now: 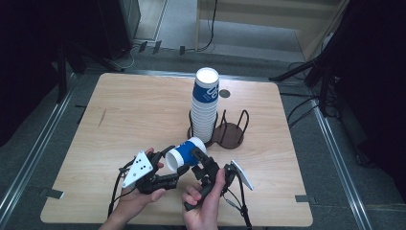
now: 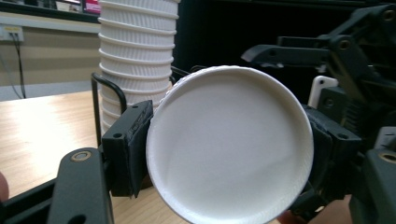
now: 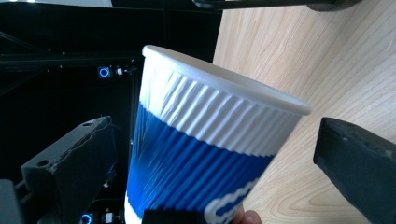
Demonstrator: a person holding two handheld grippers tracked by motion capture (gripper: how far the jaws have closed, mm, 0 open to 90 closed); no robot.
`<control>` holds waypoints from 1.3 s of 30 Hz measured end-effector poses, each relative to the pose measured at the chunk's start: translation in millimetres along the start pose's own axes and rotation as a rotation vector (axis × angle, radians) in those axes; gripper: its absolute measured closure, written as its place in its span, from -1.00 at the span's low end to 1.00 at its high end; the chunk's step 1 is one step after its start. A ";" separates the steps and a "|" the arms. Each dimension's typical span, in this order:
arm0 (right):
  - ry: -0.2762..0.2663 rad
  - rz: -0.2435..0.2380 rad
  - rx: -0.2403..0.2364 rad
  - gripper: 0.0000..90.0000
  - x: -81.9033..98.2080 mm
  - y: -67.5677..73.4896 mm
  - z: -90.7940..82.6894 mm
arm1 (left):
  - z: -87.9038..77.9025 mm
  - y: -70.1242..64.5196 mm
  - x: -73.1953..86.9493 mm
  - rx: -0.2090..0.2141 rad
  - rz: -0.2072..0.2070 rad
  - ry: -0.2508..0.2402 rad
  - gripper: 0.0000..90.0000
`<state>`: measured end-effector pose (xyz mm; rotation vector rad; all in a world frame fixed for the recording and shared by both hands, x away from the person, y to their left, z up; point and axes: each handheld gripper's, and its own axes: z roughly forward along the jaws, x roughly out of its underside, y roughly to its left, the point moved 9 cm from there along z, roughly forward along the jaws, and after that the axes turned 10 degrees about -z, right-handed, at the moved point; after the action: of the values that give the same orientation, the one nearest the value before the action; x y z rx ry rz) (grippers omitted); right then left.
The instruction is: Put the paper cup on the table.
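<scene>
blue-and-white ribbed paper cup (image 1: pixel 186 155) lies on its side in the air between both tools, low over the near middle of the wooden counter (image 1: pixel 124 120), just in front of the tall cup stack (image 1: pixel 205 108) that stands in the dark wire holder (image 1: pixel 229 134).

high view: left hand-held gripper (image 1: pixel 165 167) sits at the cup's near, closed end; right hand-held gripper (image 1: pixel 203 165) reaches in alongside the cup from the right. both hands close together at the near edge. judgement: the step looks like a hand-over or a re-grip of one cup. to do it well, the receiving tool should close on the ribbed wall squarely and gently before the other lets go; paper cup will dent if pinched hard.

left gripper view: white flat cup bottom (image 2: pixel 229 144) faces the camera, with a black pad (image 2: pixel 133 149) pressed against its left side and the other pad hidden behind its right side. jaws closed down as far as the cup allows, so this tool has hold of the cup near its base. the stack (image 2: pixel 135 60) rises just behind.

right gripper view: cup (image 3: pixel 201 154) stands tilted between the two black jaws, rim up. left pad (image 3: pixel 70 163) shows a dark gap to the cup wall; right pad (image 3: pixel 359 163) stands well clear of it. jaws wide, gripping nothing yet, cup merely between them. next: centre the cup, then close slowly.
</scene>
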<state>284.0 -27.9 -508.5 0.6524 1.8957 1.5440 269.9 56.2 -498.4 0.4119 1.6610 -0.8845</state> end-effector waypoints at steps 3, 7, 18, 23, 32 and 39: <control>0.000 0.010 -0.005 -1.00 -0.5 -0.5 1.7 | 0.6 -1.6 0.6 0.005 0.001 0.000 -0.38; 0.007 0.025 -0.014 -1.00 -1.6 -1.7 4.9 | 1.1 -3.8 1.6 0.018 -0.002 0.004 -0.38; 0.017 0.060 -0.055 -1.00 -3.9 -0.6 7.6 | 2.8 -7.1 5.1 0.034 0.009 0.017 -0.38; 0.020 0.067 -0.057 -0.96 -3.6 -1.0 8.3 | 2.3 -7.0 4.8 0.033 0.010 0.014 -0.38; 0.020 0.065 -0.050 -0.80 -3.4 -1.9 8.6 | 2.0 -6.1 4.7 0.030 0.013 0.013 -0.38; -0.002 0.082 -0.070 -0.62 -5.8 0.6 6.3 | 1.8 -6.7 4.5 0.034 0.014 0.011 -0.39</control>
<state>292.5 -27.5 -508.0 0.7081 1.8250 1.6523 265.3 49.8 -500.5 0.4516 1.6538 -0.9026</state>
